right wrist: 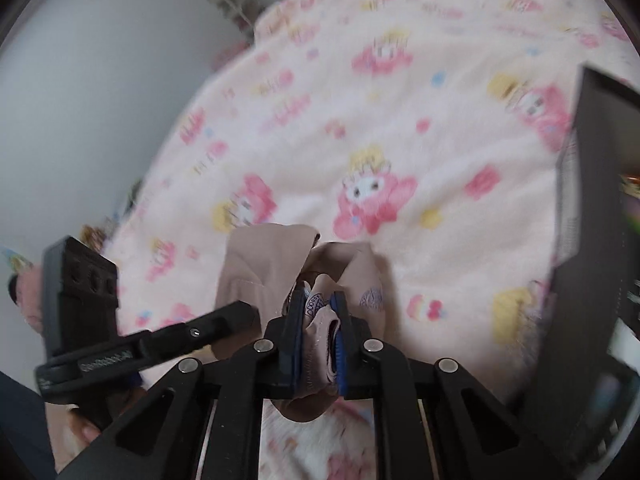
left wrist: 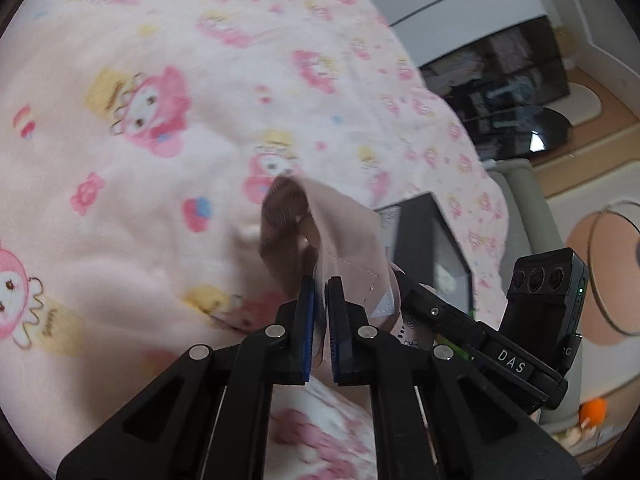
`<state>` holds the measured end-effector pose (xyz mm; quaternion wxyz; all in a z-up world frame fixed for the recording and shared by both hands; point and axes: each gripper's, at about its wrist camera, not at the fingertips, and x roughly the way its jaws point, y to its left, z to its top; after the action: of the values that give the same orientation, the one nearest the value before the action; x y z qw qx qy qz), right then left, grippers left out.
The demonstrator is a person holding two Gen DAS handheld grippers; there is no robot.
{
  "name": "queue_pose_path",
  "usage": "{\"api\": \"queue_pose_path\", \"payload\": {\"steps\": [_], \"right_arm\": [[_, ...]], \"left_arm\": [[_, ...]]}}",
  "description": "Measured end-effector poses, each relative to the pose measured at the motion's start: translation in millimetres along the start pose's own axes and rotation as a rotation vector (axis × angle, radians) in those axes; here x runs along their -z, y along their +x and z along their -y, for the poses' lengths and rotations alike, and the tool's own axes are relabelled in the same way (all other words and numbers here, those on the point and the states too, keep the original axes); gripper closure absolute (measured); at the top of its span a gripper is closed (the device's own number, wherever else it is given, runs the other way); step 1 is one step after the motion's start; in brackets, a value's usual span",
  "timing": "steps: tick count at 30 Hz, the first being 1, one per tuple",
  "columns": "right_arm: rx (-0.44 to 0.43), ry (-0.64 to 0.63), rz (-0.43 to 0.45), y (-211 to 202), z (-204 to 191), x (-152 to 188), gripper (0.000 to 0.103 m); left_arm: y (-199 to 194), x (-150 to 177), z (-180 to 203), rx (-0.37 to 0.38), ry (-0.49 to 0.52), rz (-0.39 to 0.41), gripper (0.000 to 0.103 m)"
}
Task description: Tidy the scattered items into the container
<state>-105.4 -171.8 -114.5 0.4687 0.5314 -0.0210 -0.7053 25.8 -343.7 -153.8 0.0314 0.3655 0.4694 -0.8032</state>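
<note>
A beige-pink cloth garment (left wrist: 344,240) hangs between both grippers above a pink cartoon-print blanket (left wrist: 140,120). My left gripper (left wrist: 319,284) is shut on one edge of it. My right gripper (right wrist: 318,300) is shut on a bunched part of the same garment (right wrist: 260,272). The right gripper's body shows at the right of the left wrist view (left wrist: 520,340); the left gripper's body shows at the left of the right wrist view (right wrist: 80,312). A black open-topped container (left wrist: 432,240) sits on the blanket just behind the garment, and it also shows at the right edge of the right wrist view (right wrist: 592,240).
The blanket (right wrist: 360,120) covers the bed. A grey wall (right wrist: 80,100) lies left of the bed. Beyond the bed's right edge are a dark cabinet (left wrist: 500,72), a wooden floor (left wrist: 592,140) and a round wire-framed stool (left wrist: 608,280).
</note>
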Motion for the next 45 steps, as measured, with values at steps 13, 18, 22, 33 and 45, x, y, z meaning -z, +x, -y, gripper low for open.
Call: {"api": "queue_pose_path", "payload": {"steps": [13,18,22,33,45], "right_arm": [[0.061,0.013,0.175,-143,17,13,0.093],[0.191,-0.081,0.263,-197,35,-13,0.093],[0.233,-0.071,0.345,-238,61,-26,0.093],[0.245,0.034,0.135,-183,152,11,0.092],[0.197,0.045,0.227,-206,179,20,0.092]], "left_arm": [[9,24,136,0.135,0.192,-0.047,0.098],[48,10,202,0.22,0.252,-0.045,0.098],[74,9,252,0.217,0.333,-0.053,0.098],[174,43,222,-0.104,0.309,-0.246,0.098],[163,61,223,-0.208,0.405,-0.215,0.087]]}}
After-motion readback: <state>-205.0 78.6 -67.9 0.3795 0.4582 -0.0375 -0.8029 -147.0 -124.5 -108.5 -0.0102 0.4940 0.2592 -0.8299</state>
